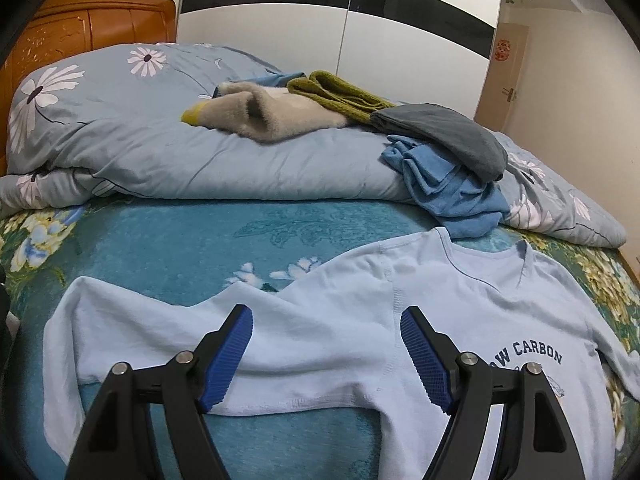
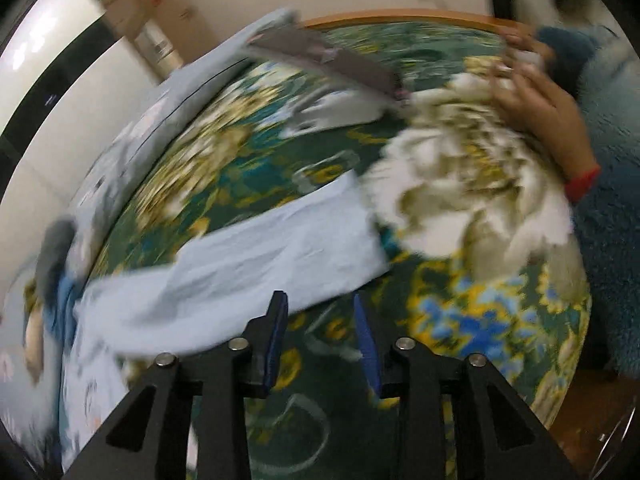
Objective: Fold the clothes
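A light blue long-sleeved shirt with "CARBON" print lies spread flat on the bed. My left gripper is open, its jaws wide apart just above the shirt's left sleeve and armpit. In the blurred right wrist view, the shirt's other sleeve lies across the floral blanket. My right gripper is open and empty, just short of the sleeve's lower edge.
A folded floral duvet crosses the back of the bed and bears a beige fleece garment, a green one, a grey one and a blue one. A person's hand holds a white and olive garment at the right.
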{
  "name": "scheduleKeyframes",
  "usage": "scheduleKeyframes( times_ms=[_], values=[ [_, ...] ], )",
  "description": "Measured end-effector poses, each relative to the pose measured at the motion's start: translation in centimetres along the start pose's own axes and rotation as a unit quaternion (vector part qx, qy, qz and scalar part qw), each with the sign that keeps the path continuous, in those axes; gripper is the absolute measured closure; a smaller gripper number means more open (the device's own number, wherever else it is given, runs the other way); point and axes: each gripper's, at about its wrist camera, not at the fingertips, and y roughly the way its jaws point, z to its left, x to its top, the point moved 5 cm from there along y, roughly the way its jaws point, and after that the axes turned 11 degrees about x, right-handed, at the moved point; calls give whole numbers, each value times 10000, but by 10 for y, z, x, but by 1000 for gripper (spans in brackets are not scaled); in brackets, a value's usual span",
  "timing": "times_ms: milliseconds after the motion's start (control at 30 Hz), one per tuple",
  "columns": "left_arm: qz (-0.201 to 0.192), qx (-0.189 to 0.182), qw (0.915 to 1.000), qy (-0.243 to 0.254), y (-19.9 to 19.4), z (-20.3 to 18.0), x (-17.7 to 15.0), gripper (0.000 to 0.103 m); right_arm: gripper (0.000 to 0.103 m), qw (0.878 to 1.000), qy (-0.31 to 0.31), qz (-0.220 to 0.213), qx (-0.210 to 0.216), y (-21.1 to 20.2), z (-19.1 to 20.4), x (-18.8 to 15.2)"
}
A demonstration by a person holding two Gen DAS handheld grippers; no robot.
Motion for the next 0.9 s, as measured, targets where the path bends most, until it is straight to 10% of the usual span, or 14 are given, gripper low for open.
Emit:
scheduleKeyframes(
  times_ms=[267,367,467,633,900],
  values=[
    [102,49,9999,-36,7,2,-3,23,66,9950,916,-386,109,18,-31,14],
    [130,55,9999,1,9,0,-5,23,97,9948,883,-393,322,22,-25,17],
    [119,52,9999,26,9,-1,-5,23,98,9955,723,-357,490,19,-5,19],
    [117,35,9999,-56,8,3,-4,23,98,9889,46,-558,1376,-20,77,41],
    [59,-25,9995,-312,3,17,2,23,98,9416,-1854,-677,2729,-86,299,47]
  ],
)
